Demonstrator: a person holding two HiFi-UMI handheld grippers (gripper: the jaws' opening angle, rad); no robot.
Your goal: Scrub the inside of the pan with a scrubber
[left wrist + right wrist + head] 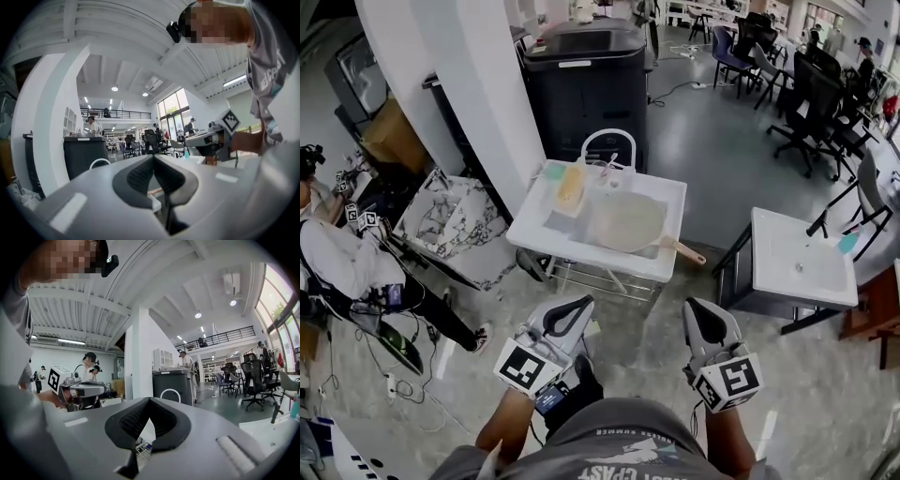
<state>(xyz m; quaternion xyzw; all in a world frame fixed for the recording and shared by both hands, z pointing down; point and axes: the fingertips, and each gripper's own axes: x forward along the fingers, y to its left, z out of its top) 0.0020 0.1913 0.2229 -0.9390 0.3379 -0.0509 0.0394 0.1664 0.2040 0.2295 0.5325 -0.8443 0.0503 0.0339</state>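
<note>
In the head view a grey round pan with a tan handle lies on a white sink table. A yellow scrubber lies to the pan's left on the same table. My left gripper and right gripper are held low in front of me, well short of the table and apart from both things. Both are shut with nothing between the jaws. The closed pads show in the left gripper view and the right gripper view, where pan and scrubber are hidden.
A black bin stands behind the table beside a white pillar. A second white table is at the right, with office chairs beyond. A person crouches at the left near a marbled slab.
</note>
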